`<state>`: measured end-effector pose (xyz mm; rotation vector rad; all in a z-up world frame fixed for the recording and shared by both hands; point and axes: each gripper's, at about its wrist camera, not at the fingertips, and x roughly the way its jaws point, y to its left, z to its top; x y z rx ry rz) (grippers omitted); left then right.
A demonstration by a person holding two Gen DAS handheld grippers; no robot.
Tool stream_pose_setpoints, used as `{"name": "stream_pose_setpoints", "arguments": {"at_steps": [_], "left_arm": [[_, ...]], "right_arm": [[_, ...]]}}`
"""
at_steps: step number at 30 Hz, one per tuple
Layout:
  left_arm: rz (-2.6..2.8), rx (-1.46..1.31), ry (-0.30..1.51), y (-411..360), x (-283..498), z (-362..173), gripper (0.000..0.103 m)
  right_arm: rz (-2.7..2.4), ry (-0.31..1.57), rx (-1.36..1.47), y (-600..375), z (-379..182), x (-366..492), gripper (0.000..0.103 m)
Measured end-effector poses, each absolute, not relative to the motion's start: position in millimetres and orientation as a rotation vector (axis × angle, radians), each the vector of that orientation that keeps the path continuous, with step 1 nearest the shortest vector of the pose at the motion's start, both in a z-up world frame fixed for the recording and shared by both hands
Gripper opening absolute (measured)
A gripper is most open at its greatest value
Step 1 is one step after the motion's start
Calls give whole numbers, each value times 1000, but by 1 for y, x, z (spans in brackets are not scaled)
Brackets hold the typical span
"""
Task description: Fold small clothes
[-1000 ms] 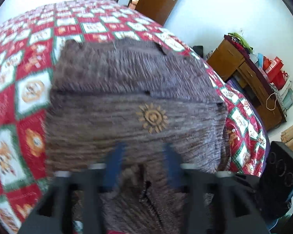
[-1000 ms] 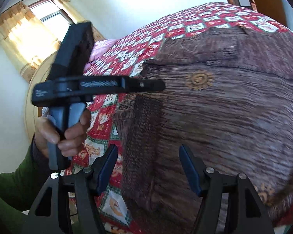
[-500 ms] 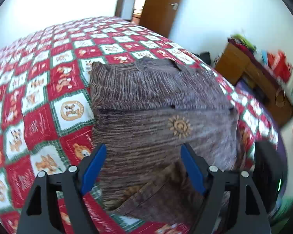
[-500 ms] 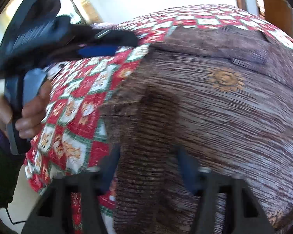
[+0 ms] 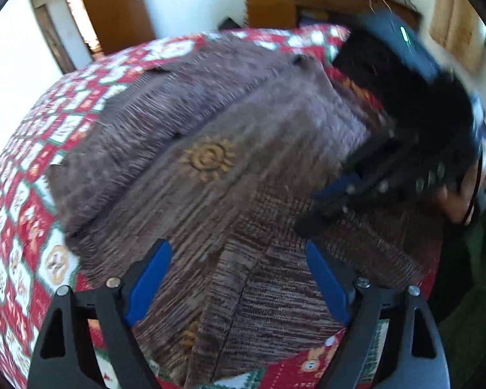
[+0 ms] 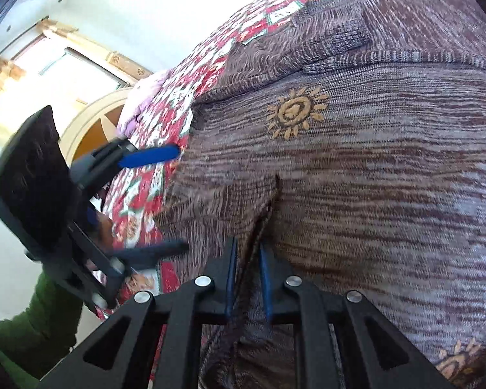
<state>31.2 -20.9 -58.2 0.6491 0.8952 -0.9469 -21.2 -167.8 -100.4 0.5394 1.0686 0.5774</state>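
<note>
A brown striped knit garment (image 5: 243, 168) with gold sun prints lies partly folded on a red and white patterned bedspread (image 5: 22, 175). It also shows in the right wrist view (image 6: 372, 168). My left gripper (image 5: 238, 278) is open and empty, just above the garment's near edge. It also shows in the right wrist view (image 6: 165, 201), at the garment's left edge. My right gripper (image 6: 246, 278) is shut on a ridge of the garment's near fabric. It also shows in the left wrist view (image 5: 324, 207), low on the garment's right part.
A wooden door (image 5: 113, 9) and a wooden dresser (image 5: 275, 3) stand beyond the bed. A curtained window (image 6: 58, 64) and a round headboard (image 6: 97, 120) lie to the left in the right wrist view. My green sleeve (image 6: 32, 327) is at lower left.
My right gripper has gone from open to shut on the garment's near fabric. My left gripper opened, drew back and swung to face the right gripper.
</note>
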Motion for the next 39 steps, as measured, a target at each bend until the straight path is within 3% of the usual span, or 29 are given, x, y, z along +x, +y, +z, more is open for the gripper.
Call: {"name": "stream_pose_setpoints", "arguments": {"at_steps": [6, 8, 17, 19, 23, 24, 30, 33, 34, 35, 37, 39], "left_arm": [[-1017, 604, 920, -19, 34, -63, 88], [-1051, 589, 875, -17, 31, -57, 88], [-1240, 561, 754, -17, 10, -35, 88], [-1241, 592, 759, -20, 6, -38, 81], [-1276, 521, 866, -18, 8, -43, 19], [-1263, 494, 878, -16, 9, -43, 14], [-1135, 325, 893, -7, 19, -44, 7], [-1088, 250, 924, -5, 25, -49, 7], [-1078, 238, 933, -3, 25, -51, 6], [-1060, 224, 938, -3, 26, -53, 6], [-1032, 175, 948, 0, 29, -54, 6], [-984, 99, 953, 7, 37, -50, 5]], "right_arm": [[623, 1069, 538, -157, -100, -7, 14], [689, 1035, 494, -148, -86, -9, 5], [1077, 971, 429, -116, -30, -29, 5], [1094, 974, 357, -107, -24, -32, 5], [1073, 972, 315, -104, -19, -28, 5], [1062, 975, 319, -104, -20, -25, 5], [940, 976, 426, -119, -31, -6, 7], [901, 962, 581, -151, -28, -1, 18], [884, 929, 618, -164, -24, -2, 30], [839, 881, 647, -185, -17, -7, 49], [737, 825, 653, -216, -7, -18, 67], [632, 783, 646, -251, 1, -34, 67]]}}
